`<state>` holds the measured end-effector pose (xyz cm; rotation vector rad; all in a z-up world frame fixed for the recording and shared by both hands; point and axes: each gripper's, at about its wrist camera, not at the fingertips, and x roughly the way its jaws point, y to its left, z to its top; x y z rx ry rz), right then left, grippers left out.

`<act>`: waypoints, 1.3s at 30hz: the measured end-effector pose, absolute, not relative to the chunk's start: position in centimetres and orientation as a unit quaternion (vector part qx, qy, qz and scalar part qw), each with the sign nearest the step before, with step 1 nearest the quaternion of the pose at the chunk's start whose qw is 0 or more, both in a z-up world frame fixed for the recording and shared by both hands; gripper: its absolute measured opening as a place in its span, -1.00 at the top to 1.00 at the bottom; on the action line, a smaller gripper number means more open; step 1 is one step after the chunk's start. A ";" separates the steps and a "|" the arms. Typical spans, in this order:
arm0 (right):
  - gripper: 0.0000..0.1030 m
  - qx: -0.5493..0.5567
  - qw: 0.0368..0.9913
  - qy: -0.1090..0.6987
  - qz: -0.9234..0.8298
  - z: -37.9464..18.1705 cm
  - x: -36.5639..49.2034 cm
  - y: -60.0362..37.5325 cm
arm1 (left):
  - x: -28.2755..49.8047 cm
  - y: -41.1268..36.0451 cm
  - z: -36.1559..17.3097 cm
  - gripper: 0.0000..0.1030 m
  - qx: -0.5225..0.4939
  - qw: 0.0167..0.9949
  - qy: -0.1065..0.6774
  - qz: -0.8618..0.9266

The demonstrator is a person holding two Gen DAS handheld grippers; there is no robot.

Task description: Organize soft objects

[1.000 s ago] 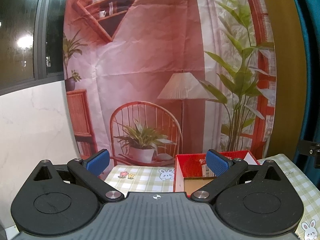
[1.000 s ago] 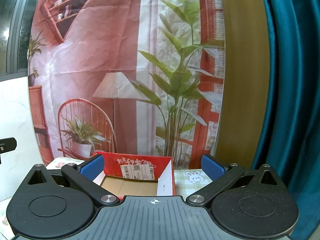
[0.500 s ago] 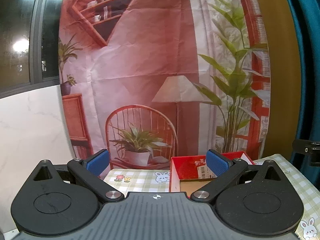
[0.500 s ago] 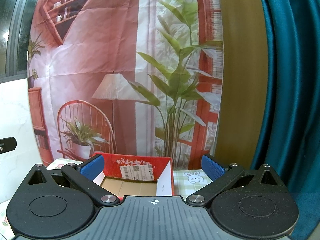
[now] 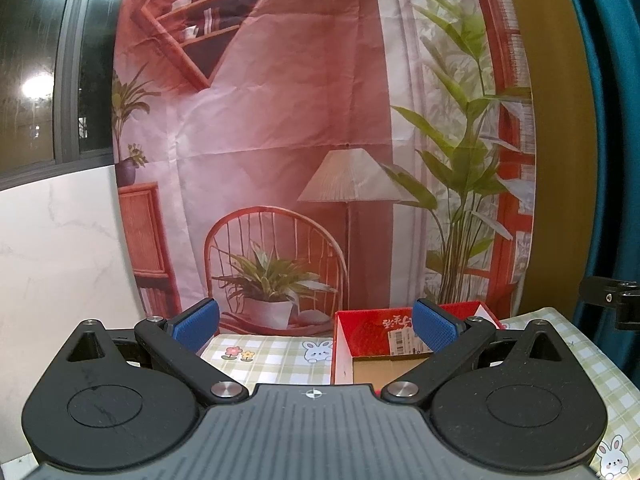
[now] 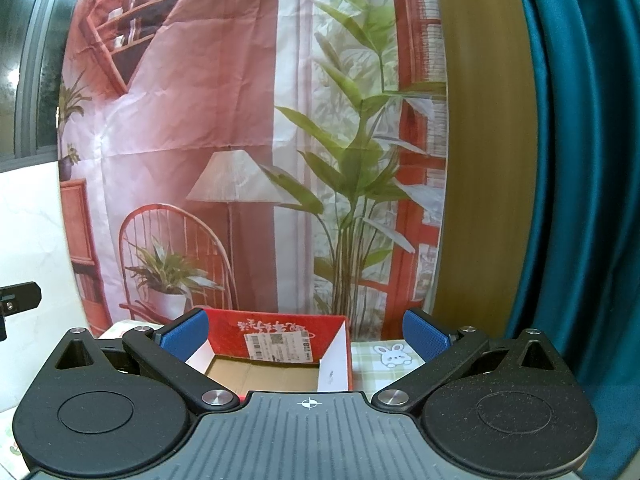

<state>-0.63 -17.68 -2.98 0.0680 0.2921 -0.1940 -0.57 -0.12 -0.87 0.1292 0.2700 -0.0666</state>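
Observation:
A red cardboard box (image 5: 372, 322) with a brown floor stands open on the checked tablecloth (image 5: 272, 354); it also shows in the right wrist view (image 6: 276, 330), where its inside looks bare. My left gripper (image 5: 316, 326) is open and holds nothing, raised in front of the box's left side. My right gripper (image 6: 306, 330) is open and holds nothing, raised in front of the box. No soft object shows in either view.
A printed backdrop (image 5: 320, 140) of a chair, lamp and plants hangs right behind the table. A teal curtain (image 6: 580, 180) hangs at the right. A white marble wall (image 5: 60, 240) stands at the left. Part of the other gripper shows at the edge (image 5: 612, 304).
The left gripper has drifted slightly, so the box and backdrop slid a little left in its view. The right view has barely changed. Both grippers stay open.

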 end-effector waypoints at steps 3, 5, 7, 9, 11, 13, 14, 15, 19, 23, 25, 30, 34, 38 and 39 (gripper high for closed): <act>-0.99 0.034 0.984 0.145 -0.096 -3.0 -0.6 -17.7 | -0.5 -0.1 -0.8 -1.00 0.063 0.988 0.135 -0.036; -0.99 0.034 0.984 0.145 -0.096 -3.0 -0.6 -17.7 | -0.5 -0.1 -0.8 -1.00 0.063 0.988 0.135 -0.036; -0.99 0.034 0.984 0.145 -0.096 -3.0 -0.6 -17.7 | -0.4 -0.1 -0.8 -1.00 0.063 0.988 0.135 -0.036; -0.99 0.034 0.984 0.145 -0.096 -3.1 -0.6 -17.7 | -0.5 -0.1 -0.9 -1.00 0.062 0.988 0.136 -0.036; -0.99 0.034 0.984 0.145 -0.096 -3.1 -0.6 -17.7 | -0.4 -0.1 -0.9 -1.00 0.061 0.988 0.138 -0.037; -0.99 0.034 0.984 0.145 -0.096 -3.1 -0.6 -17.7 | -0.4 -0.1 -1.0 -1.00 0.060 0.988 0.140 -0.037; -0.99 0.034 0.984 0.146 -0.096 -3.1 -0.6 -17.7 | -0.4 -0.1 -1.0 -1.00 0.060 0.988 0.140 -0.038; -0.99 0.034 0.984 0.145 -0.096 -3.2 -0.7 -17.5 | -0.4 -0.1 -1.0 -1.00 0.059 0.987 0.141 -0.039; -0.99 0.034 0.984 0.145 -0.096 -3.2 -0.7 -17.5 | -0.3 0.1 -1.0 -1.00 0.058 0.987 0.143 -0.041; -0.99 0.035 0.984 0.145 -0.093 -3.2 -0.7 -17.5 | -0.1 0.2 -1.3 -1.00 0.049 0.986 0.150 -0.043; -0.99 0.041 0.985 0.144 -0.086 -3.5 -0.7 -17.5 | 0.0 0.4 -1.6 -1.00 0.042 0.986 0.155 -0.046; -0.99 0.063 0.987 0.138 -0.059 -5.0 -0.6 -17.7 | 0.2 0.6 -3.3 -1.00 0.041 0.987 0.153 -0.041; -0.99 0.077 0.986 0.138 -0.051 -7.8 -0.7 -18.1 | 1.1 0.8 -6.1 -1.00 0.048 0.984 0.167 -0.045; -0.99 0.126 0.981 0.134 -0.059 -11.2 -1.0 -18.8 | 2.3 1.0 -9.4 -1.00 0.036 0.974 0.213 -0.064; -0.99 0.134 0.977 0.152 -0.062 -11.9 -0.6 -19.0 | 2.6 1.0 -10.3 -1.00 0.033 0.971 0.224 -0.070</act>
